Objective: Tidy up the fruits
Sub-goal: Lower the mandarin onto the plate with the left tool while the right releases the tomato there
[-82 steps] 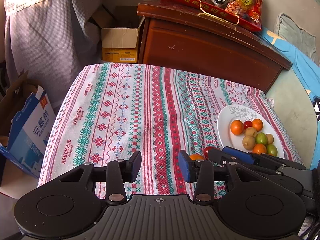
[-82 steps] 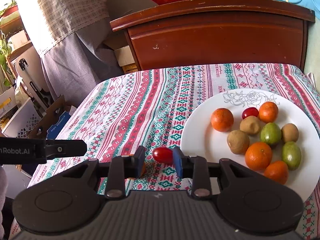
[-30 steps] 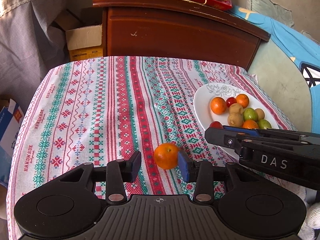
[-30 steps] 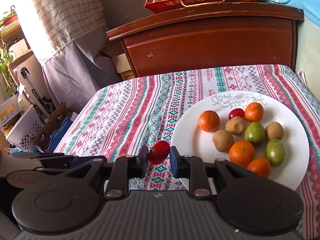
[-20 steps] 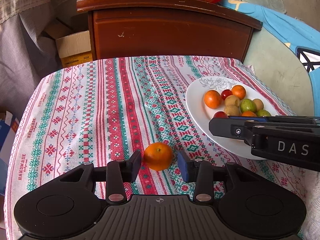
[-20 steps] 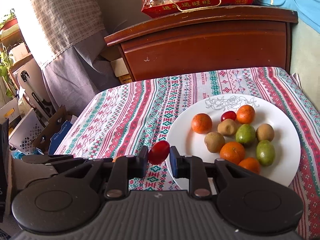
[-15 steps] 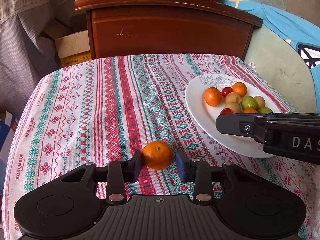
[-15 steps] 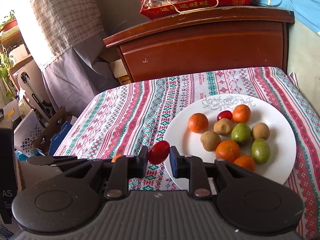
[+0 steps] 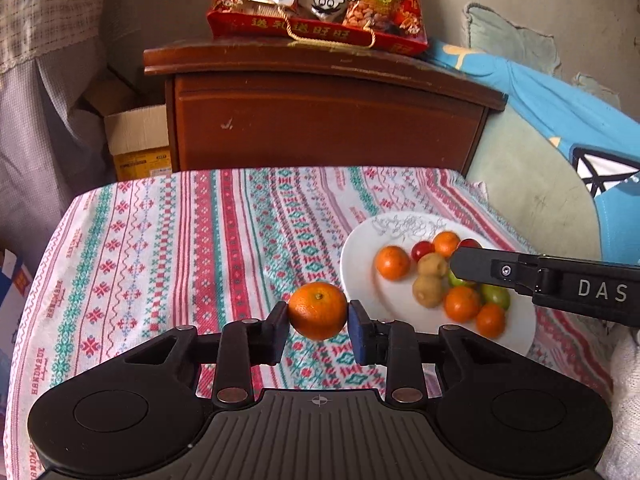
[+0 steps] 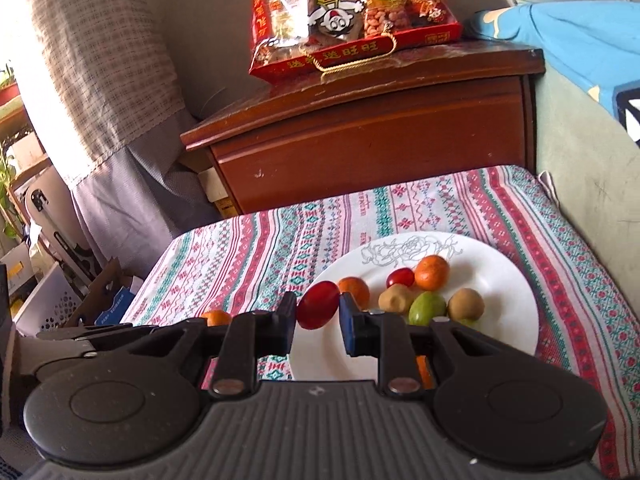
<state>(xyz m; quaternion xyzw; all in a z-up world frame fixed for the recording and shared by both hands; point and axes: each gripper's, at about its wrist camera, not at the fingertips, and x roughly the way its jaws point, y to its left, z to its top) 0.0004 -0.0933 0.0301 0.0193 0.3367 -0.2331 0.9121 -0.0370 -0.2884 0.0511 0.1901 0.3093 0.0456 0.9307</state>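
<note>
My left gripper (image 9: pixel 318 322) is clamped on a small orange (image 9: pixel 318 311), lifted clear above the striped tablecloth (image 9: pixel 192 248), just left of the white plate (image 9: pixel 360 248). My right gripper (image 10: pixel 318 322) pinches a red cherry tomato (image 10: pixel 318 304) between its pads, held over the near left edge of that plate (image 10: pixel 496 272). On the plate lie more oranges, another cherry tomato (image 10: pixel 400 277), brown kiwis and green fruits, bunched together. From my left camera the right gripper (image 9: pixel 476 266) reaches across the plate's right side. Behind the table stands a wooden cabinet (image 9: pixel 320 120) with a red snack bag (image 9: pixel 320 0) on top
</note>
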